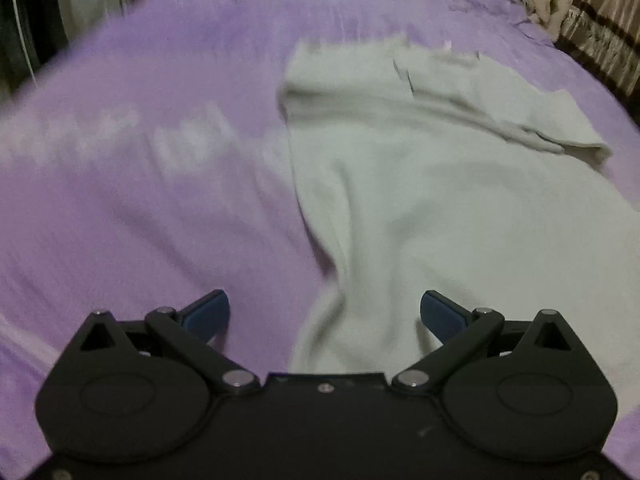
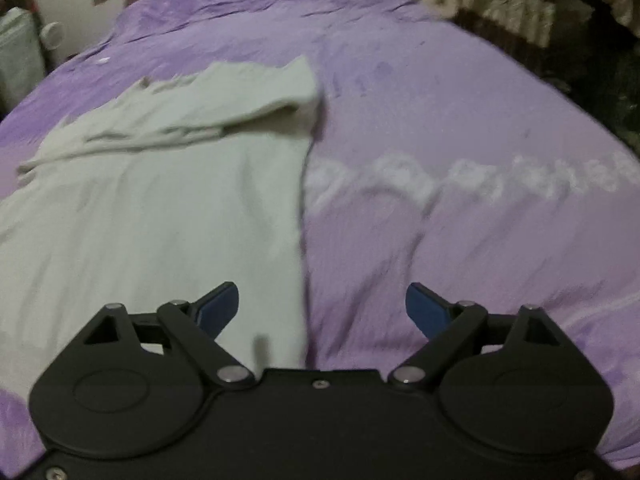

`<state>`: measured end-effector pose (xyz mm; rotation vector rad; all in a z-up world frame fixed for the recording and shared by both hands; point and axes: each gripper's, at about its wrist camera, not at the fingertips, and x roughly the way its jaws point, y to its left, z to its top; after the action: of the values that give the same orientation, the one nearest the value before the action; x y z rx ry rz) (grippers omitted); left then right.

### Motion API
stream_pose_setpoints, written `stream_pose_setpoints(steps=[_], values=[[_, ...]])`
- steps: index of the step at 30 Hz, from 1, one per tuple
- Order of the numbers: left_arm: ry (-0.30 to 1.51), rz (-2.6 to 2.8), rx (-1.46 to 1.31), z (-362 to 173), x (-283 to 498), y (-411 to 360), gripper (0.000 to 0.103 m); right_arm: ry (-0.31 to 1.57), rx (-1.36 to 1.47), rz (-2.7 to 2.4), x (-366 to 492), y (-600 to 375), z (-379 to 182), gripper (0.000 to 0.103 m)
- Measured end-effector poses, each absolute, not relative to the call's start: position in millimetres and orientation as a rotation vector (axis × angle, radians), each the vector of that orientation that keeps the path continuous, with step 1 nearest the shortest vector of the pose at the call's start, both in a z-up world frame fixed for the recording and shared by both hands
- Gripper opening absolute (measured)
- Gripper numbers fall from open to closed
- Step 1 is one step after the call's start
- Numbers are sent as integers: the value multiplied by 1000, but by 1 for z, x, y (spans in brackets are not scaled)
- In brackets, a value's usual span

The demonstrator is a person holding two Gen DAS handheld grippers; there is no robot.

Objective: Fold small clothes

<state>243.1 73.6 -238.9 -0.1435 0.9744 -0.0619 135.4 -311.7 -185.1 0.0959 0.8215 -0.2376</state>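
Observation:
A pale grey-green garment (image 1: 440, 200) lies spread on a purple bedspread (image 1: 140, 160), with its far part folded over into a thick band. My left gripper (image 1: 324, 312) is open and empty, right above the garment's near left corner. In the right wrist view the same garment (image 2: 160, 200) fills the left half. My right gripper (image 2: 322, 306) is open and empty, straddling the garment's straight right edge near its near corner. Both views are motion-blurred.
The purple bedspread (image 2: 460, 220) has a pale printed band across it. A pile of beige clothes (image 1: 540, 0) lies at the bed's far right corner. Striped brown curtains (image 2: 512, 8) hang beyond the bed. A white wall and furniture (image 2: 24, 60) stand at the far left.

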Motion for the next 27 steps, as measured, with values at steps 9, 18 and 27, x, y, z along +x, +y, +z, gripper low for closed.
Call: stream_pose_setpoints(steps=[9,18,27], values=[[983,-137,-6,-253,226,61,103,916,239,-163,113,-336,-210,74],[1004,-153,-114,-255,229,77,92,928,267,-44,137,-319,-226,10],[1022,-188,-161,-229,214,98,3,880,293,20,127,-322,-200,8]])
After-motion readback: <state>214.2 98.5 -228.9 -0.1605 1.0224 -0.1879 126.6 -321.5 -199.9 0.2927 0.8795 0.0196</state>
